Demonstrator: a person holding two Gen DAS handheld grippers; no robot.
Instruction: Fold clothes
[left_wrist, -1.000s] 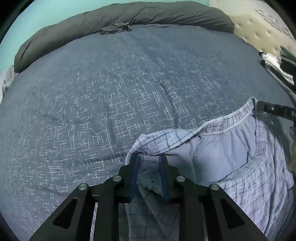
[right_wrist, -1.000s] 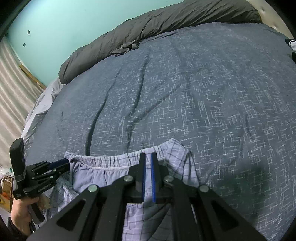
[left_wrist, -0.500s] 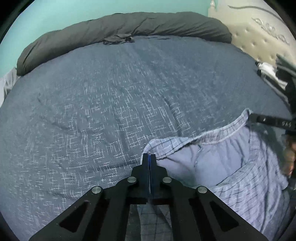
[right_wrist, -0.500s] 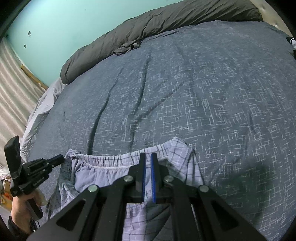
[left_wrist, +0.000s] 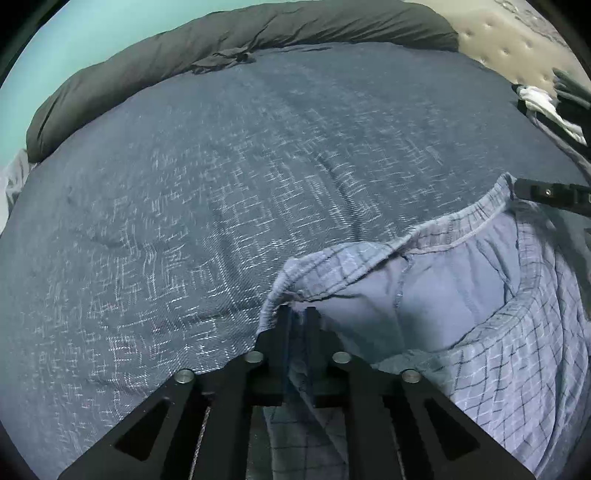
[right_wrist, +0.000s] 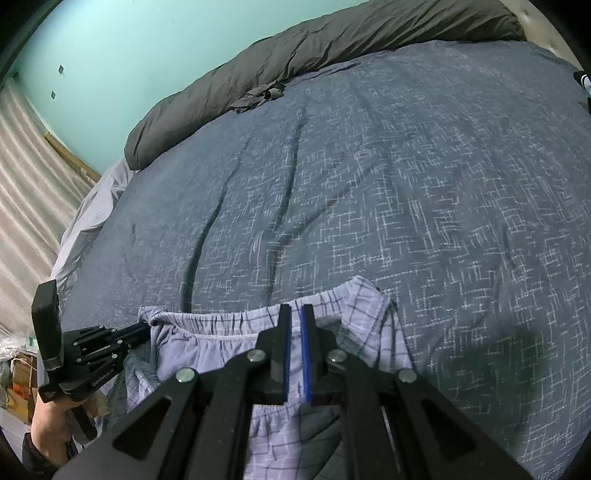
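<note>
Gripping the waistband of the checked shorts (left_wrist: 461, 295), both the left tool (left_wrist: 297, 314) and right tool (right_wrist: 295, 312) seem clamped; next, lay them flat on the bed (right_wrist: 406, 166).

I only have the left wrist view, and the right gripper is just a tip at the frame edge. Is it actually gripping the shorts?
Observer: Yes. In the right wrist view the right gripper has its fingers closed on the plaid shorts at the waistband.
Operator: And what does my left gripper look like from there?
Observer: The left gripper pinches the waistband's far corner, and a bare hand holds its handle.
</note>
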